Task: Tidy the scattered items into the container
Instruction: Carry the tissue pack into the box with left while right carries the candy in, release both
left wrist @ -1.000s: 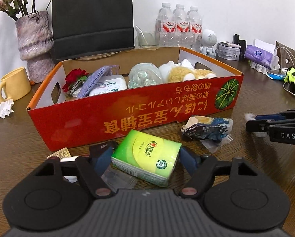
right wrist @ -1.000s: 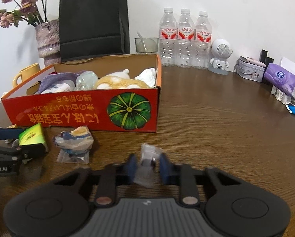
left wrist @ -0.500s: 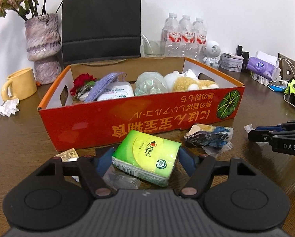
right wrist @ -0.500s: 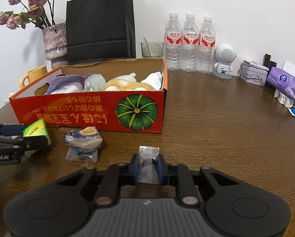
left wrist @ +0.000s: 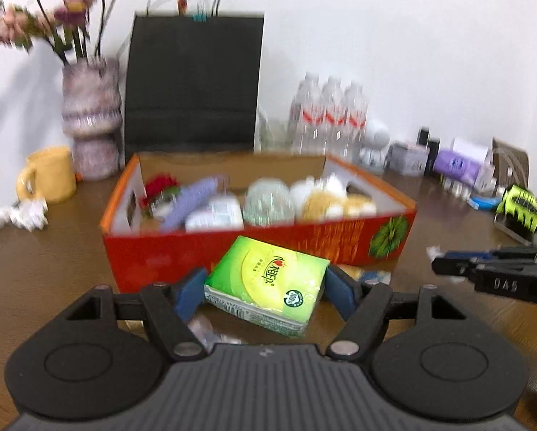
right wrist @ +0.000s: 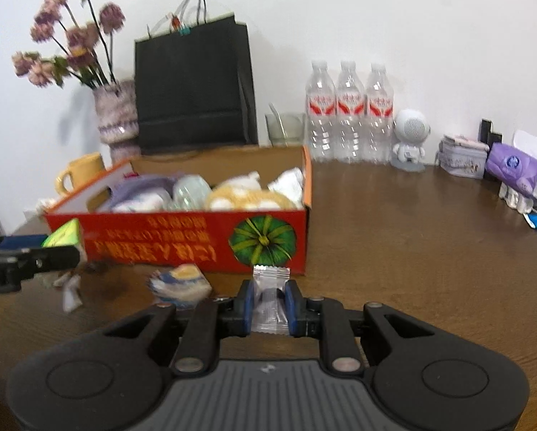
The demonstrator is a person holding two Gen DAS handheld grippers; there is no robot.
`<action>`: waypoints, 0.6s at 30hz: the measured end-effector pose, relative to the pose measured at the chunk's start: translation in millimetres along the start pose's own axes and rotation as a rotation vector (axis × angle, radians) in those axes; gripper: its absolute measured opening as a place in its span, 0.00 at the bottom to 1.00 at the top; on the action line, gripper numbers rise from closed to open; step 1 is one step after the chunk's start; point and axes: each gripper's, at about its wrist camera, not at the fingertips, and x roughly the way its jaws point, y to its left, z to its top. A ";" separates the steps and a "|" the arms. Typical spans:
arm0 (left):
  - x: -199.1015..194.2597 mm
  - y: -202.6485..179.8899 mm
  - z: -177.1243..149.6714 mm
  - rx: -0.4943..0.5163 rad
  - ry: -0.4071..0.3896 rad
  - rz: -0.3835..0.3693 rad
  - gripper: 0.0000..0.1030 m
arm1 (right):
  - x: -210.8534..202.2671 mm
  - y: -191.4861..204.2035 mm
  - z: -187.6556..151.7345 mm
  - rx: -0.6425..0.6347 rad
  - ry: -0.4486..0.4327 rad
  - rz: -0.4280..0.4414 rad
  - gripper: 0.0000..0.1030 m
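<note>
Both cameras sit low over the brown table [right wrist: 412, 237], each looking forward along its own fingers toward the back wall. The left wrist view faces the long front side of the red box [left wrist: 261, 240] from close by, near the table's front edge. The right wrist view stands further right, facing the box's pumpkin-printed corner [right wrist: 261, 239]. Both share the box, the black bag [right wrist: 193, 86], the water bottles [left wrist: 329, 115] and the table's back edge.

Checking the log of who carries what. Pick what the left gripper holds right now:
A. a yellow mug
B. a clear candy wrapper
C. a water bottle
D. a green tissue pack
D. The left gripper has its jaws closed on both sides of the green tissue pack, raised in front of the red box; the clear wrapper sits in the right gripper instead.
</note>
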 end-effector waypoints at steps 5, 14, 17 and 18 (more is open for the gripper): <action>-8.9 7.6 34.2 -0.003 -0.066 0.018 0.71 | -4.1 6.8 28.5 -0.010 -0.049 0.054 0.17; 29.0 28.6 82.3 -0.090 -0.104 0.070 0.71 | 40.9 28.9 91.6 -0.074 -0.105 0.060 0.17; 49.6 39.6 86.8 -0.139 -0.095 0.069 0.71 | 65.2 31.6 104.7 -0.066 -0.106 0.051 0.17; 57.3 43.5 88.4 -0.156 -0.087 0.065 0.71 | 74.0 31.7 108.5 -0.056 -0.102 0.052 0.17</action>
